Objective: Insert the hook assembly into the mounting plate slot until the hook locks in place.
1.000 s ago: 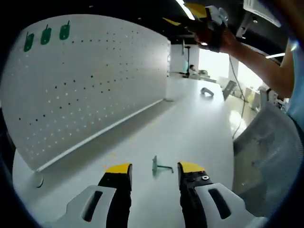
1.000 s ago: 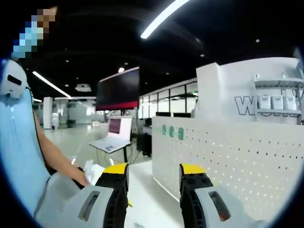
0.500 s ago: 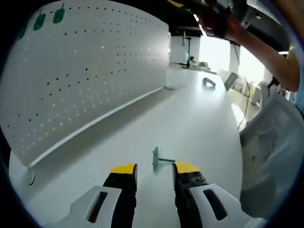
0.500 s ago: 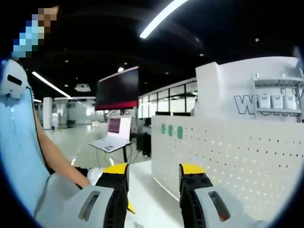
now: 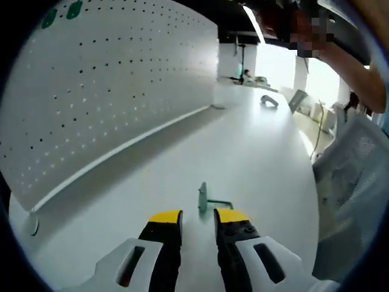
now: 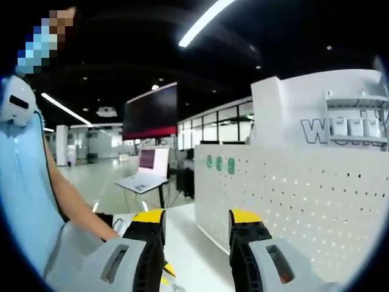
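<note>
White counter (image 5: pixel 255 152) beside a pegboard (image 5: pixel 109 79). Green hook (image 5: pixel 206 199) lies just ahead of the left hand-held gripper (image 5: pixel 197 218), jaws narrowly apart, empty. Likely light, rigid, small: grip its flat plate. Right hand-held gripper (image 6: pixel 196 217) hangs apart.

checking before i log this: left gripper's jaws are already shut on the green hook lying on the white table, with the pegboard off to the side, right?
Not quite. In the left gripper view the left gripper is open and holds nothing; the green hook lies on the white table just beyond its tips. The pegboard is off to the side.
</note>
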`<state>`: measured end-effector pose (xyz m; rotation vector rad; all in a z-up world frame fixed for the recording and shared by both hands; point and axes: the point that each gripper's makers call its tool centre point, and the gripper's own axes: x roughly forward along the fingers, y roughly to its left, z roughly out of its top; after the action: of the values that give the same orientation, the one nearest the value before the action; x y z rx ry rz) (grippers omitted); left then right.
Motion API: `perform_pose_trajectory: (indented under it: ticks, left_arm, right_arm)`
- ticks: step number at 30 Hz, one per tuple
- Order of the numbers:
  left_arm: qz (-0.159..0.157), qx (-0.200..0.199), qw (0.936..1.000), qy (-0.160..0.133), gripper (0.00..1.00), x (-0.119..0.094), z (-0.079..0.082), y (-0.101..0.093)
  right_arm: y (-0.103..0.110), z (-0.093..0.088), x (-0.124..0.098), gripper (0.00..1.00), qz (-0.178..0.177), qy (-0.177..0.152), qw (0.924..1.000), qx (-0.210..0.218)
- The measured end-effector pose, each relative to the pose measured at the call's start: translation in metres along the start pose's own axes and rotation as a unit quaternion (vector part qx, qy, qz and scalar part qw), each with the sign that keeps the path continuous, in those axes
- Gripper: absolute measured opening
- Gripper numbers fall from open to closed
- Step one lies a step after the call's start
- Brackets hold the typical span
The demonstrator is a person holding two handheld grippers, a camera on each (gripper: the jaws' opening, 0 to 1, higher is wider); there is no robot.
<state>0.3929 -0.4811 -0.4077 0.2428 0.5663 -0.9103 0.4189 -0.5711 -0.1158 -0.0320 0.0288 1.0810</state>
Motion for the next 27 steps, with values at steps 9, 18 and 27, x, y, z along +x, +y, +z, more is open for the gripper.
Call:
perform_pose_trajectory:
  ticks: [9,18,27]
  left_arm:
    - [-0.004,0.005,1.0000,0.007,0.16,0.008,-0.004,-0.003]
    - [-0.003,0.012,0.9999,0.009,0.11,0.015,-0.004,-0.003]
    - [-0.003,0.019,0.9997,0.016,0.06,0.019,-0.007,-0.003]
  right_arm:
    - [-0.001,-0.004,0.000,0.41,0.001,0.002,1.0000,0.004]
    - [-0.002,-0.003,-0.003,0.41,-0.004,0.001,1.0000,0.005]
    - [-0.002,-0.003,-0.006,0.41,-0.007,0.000,1.0000,0.005]
